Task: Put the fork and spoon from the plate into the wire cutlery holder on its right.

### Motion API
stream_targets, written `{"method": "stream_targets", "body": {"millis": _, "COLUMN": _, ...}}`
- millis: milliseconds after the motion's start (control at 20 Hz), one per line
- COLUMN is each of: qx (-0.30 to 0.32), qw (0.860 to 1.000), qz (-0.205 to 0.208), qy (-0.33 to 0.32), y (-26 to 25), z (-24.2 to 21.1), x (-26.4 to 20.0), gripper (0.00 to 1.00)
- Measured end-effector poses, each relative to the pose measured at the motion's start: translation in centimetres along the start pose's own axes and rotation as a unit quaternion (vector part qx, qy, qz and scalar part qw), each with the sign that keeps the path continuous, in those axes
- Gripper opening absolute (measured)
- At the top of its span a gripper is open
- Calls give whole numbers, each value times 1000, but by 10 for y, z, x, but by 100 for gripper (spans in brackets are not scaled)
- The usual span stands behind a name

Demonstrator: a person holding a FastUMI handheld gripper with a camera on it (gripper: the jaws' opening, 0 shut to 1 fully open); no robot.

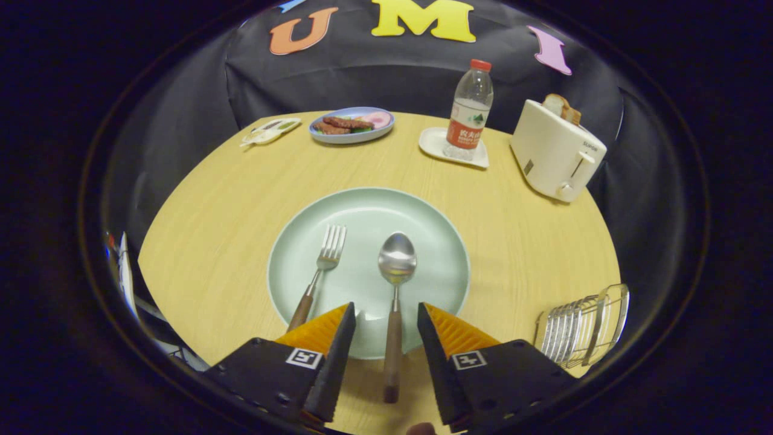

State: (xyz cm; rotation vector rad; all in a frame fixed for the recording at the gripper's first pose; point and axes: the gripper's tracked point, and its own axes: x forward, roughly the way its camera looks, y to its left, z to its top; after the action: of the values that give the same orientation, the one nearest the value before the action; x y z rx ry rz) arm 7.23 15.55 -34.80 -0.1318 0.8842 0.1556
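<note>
Right now the gripper (386, 326) is spread wide and grasping nothing, its two fingers standing either side of the spoon (395, 284) with clear gaps to the wooden handle, which runs back between them and over the near rim of the plate (435, 229). The spoon's bowl lies on the plate, beyond the fingertips, and the fork (320, 269) lies beside it to the left, tines pointing away and its handle passing just outside the left finger. By my reading the step in hand is the pick of the spoon: to do it well, the fingers should come down level around the wooden part of the handle, centred so both touch at once, and close firmly before any lift, since a slim handle can roll or pivot if pinched off-centre; keeping clear of the fork matters too. The wire cutlery holder (583, 326) sits on the table (229, 199) to the right of the plate, and I can make out nothing inside it. Farther back, a small plate (352, 125) carries food, a tray (438, 147) bears a bottle (470, 112), and a toaster (557, 151) has bread poking from its slot
</note>
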Motion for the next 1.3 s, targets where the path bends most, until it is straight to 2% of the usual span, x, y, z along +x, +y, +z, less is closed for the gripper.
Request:
{"method": "stream_targets", "body": {"millis": 50, "qx": 5, "qw": 1000, "qz": 0, "qy": 10, "y": 0, "z": -4, "x": 3, "gripper": 59}}
{"method": "stream_targets", "body": {"millis": 200, "qx": 22, "qw": 1000, "qz": -14, "qy": 17, "y": -7, "z": -5, "x": 3, "gripper": 17}}
{"method": "stream_targets", "body": {"millis": 250, "qx": 30, "qw": 999, "qz": -6, "qy": 23, "y": -4, "z": -6, "x": 3, "gripper": 9}}
{"method": "stream_targets", "body": {"millis": 300, "qx": 33, "qw": 999, "qz": -11, "qy": 32, "y": -6, "z": -3, "x": 3, "gripper": 12}}
{"method": "stream_targets", "body": {"millis": 400, "qx": 41, "qw": 998, "qz": -4, "qy": 43, "y": -7, "z": -6, "x": -1, "gripper": 1}}
{"method": "stream_targets", "body": {"millis": 600, "qx": 63, "qw": 997, "qz": 16, "qy": 47, "y": -12, "z": 9, "x": -32, "gripper": 0}}
{"method": "stream_targets", "body": {"millis": 800, "qx": 75, "qw": 995, "qz": 32, "qy": 51, "y": -36, "z": 28, "x": -91, "gripper": 1}}
{"method": "stream_targets", "body": {"millis": 950, "qx": 84, "qw": 995, "qz": 13, "qy": 52, "y": -85, "z": 32, "x": -138, "gripper": 1}}
{"method": "stream_targets", "body": {"millis": 1100, "qx": 103, "qw": 992, "qz": -13, "qy": 73, "y": -138, "z": 19, "x": -174, "gripper": 1}}
{"method": "stream_targets", "body": {"millis": 1300, "qx": 127, "qw": 983, "qz": -35, "qy": 125, "y": -188, "z": -13, "x": -189, "gripper": 1}}
